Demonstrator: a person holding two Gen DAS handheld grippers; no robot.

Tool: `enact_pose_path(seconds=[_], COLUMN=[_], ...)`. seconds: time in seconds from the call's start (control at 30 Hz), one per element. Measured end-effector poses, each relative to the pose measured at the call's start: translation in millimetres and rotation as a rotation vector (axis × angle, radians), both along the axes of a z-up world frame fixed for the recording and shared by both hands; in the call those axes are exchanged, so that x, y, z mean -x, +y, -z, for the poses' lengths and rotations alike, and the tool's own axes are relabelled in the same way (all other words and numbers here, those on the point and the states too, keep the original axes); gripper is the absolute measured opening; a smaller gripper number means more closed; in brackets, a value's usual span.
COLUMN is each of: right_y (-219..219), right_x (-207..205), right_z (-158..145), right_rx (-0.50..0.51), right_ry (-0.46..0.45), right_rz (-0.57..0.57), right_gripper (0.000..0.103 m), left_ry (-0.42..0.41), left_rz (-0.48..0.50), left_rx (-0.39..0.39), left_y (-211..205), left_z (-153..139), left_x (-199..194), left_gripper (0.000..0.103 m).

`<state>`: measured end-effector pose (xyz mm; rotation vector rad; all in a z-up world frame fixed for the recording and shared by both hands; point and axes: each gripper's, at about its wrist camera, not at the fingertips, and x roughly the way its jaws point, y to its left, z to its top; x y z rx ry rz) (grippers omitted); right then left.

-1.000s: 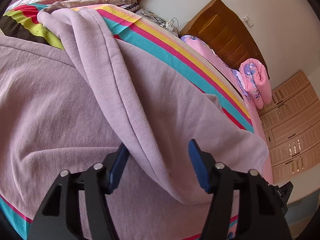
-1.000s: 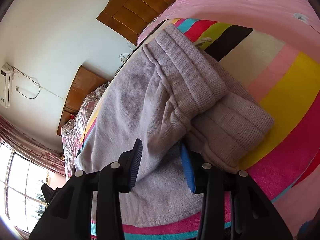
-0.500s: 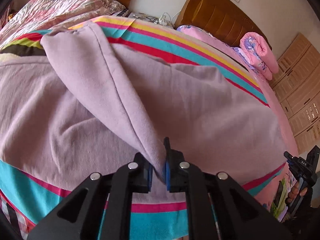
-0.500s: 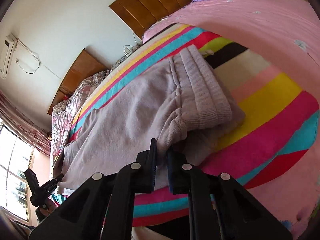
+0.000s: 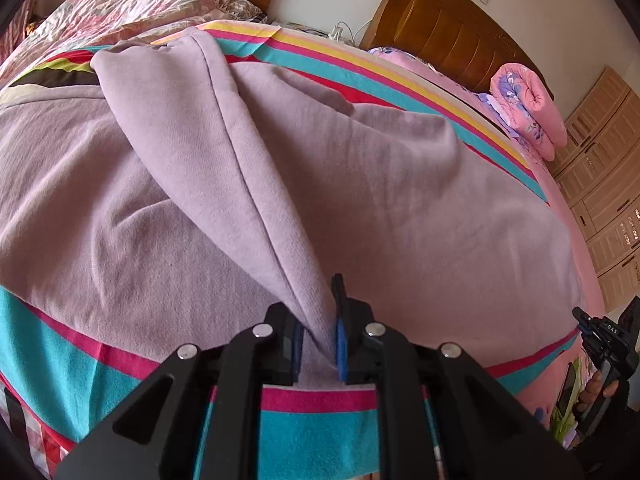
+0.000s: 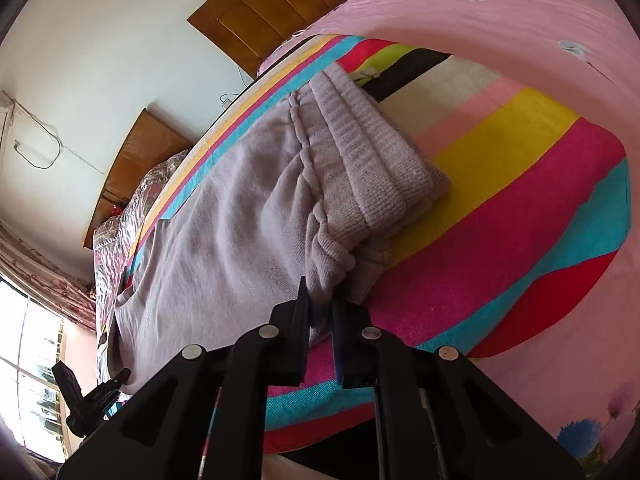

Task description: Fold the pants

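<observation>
stretching across a striped blanket (image 5: 328,420) on a pink-sheeted bed (image 6: 500,16), lilac sweatpants (image 5: 400,200) lie lengthwise, filling the left wrist view from 9 to 3 o'clock. a wooden headboard (image 5: 452,36) stands at 1 o'clock there, a rolled pink quilt (image 5: 528,104) just below it at 2 o'clock. the left gripper (image 5: 318,332) is clenched on a raised ridge of the leg fabric that runs up toward 11 o'clock. in the right wrist view the right gripper (image 6: 320,316) is clenched on the near corner of the ribbed waistband (image 6: 372,160), which lies doubled toward 1 o'clock. by the look of it, the step in hand is the lengthwise fold, both near edges pinched and ready to be carried over. the next move likely calls for lifting both ends together and laying the near half across the far half, edges matched, without dragging the blanket. against the frames of a second ago, both sets of jaws, then spread around the cloth, have closed on it, and each view now takes in more of the bed.
</observation>
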<state>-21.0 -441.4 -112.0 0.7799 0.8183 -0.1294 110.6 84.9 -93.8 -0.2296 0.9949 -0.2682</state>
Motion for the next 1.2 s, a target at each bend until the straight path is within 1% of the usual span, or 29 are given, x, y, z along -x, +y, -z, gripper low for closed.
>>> enact_pose_path(seconds=[0.03,0.07,0.1,0.13,0.17,0.23,0.33,0.4,0.43,0.47,0.5,0.57,0.6,0.63,0.73,0.8,0.9,0.93,0.97,1.0,1.03,1.07,1.1,1.13,1.2], right_y=[0,-2,-3,-3,-2,3,18,22,22,21,21,23,24,26,24,24,25,25,26,26,26,26,23,20,15], right_x=[0,1,2,2,2,4,3,1,0,-1,-1,-1,-1,-1,-2,-1,-3,-4,-4,-4,-1,3,9,15,16], right_z=[-1,-2,-2,-2,-2,-4,-3,-3,-3,-4,-6,-14,-19,-21,-8,-2,-2,-3,-5,-7,-11,-18,-27,-40,-64], right_rx=[0.005,-0.001,-0.018,-0.039,-0.052,-0.057,-0.084,-0.076,-0.071,-0.06,-0.042,-0.016,0.002,0.018,0.025,0.034,0.034,0.043,0.047,0.04,0.033,0.043,0.082,0.139,0.226], right_ry=[0.002,0.004,-0.001,-0.006,-0.01,-0.011,0.001,-0.002,-0.007,-0.012,-0.015,-0.042,-0.054,-0.055,-0.006,-0.003,0.006,0.014,0.019,0.026,0.04,0.058,0.066,0.055,0.024], right_rz=[-0.002,-0.002,-0.001,0.002,0.003,-0.008,-0.056,-0.064,-0.064,-0.06,-0.053,-0.053,-0.054,-0.056,-0.056,-0.055,-0.055,-0.065,-0.077,-0.093,-0.116,-0.139,-0.144,-0.132,-0.13], right_gripper=[0.008,0.01,0.015,0.018,0.02,0.021,0.021,0.021,0.02,0.016,0.013,0.012,0.012,0.012,0.01,0.009,0.009,0.01,0.016,0.024,0.031,0.053,0.063,0.063,0.063], left_ry=[0.001,0.003,0.003,0.0,-0.002,0.001,0.007,0.002,-0.002,-0.007,-0.014,-0.055,-0.071,-0.07,-0.011,-0.022,-0.029,-0.032,-0.033,-0.032,-0.04,-0.069,-0.111,-0.148,-0.208], left_rz=[0.005,0.002,-0.007,-0.016,-0.021,-0.013,0.002,0.006,0.005,-0.002,-0.007,-0.019,-0.021,-0.017,-0.018,-0.019,-0.01,-0.003,0.005,0.001,-0.017,-0.054,-0.095,-0.123,-0.122], left_rx=[0.003,0.009,0.015,0.015,0.012,0.026,0.036,0.03,0.029,0.018,0.018,0.048,0.037,0.022,0.016,0.01,-0.006,-0.013,-0.01,-0.004,-0.009,-0.025,-0.038,-0.044,-0.057], left_y=[0,2,3,4,4,2,-3,-5,-5,-5,-4,0,-1,-2,1,1,0,0,0,3,9,17,26,34,41], left_z=[-1,-2,-3,-4,-6,-7,-8,-7,-6,-5,-6,-16,-21,-20,-4,0,0,0,-2,-4,-10,-19,-30,-42,-68], left_x=[0,-1,-1,-1,-1,-1,-1,-2,-3,-5,-6,-4,-2,-1,-2,4,5,4,4,4,6,10,14,16,10], left_gripper=[0.015,0.023,0.038,0.043,0.045,0.046,0.047,0.046,0.041,0.021,0.015,0.014,0.013,0.013,0.013,0.013,0.014,0.015,0.017,0.03,0.04,0.056,0.064,0.066,0.066])
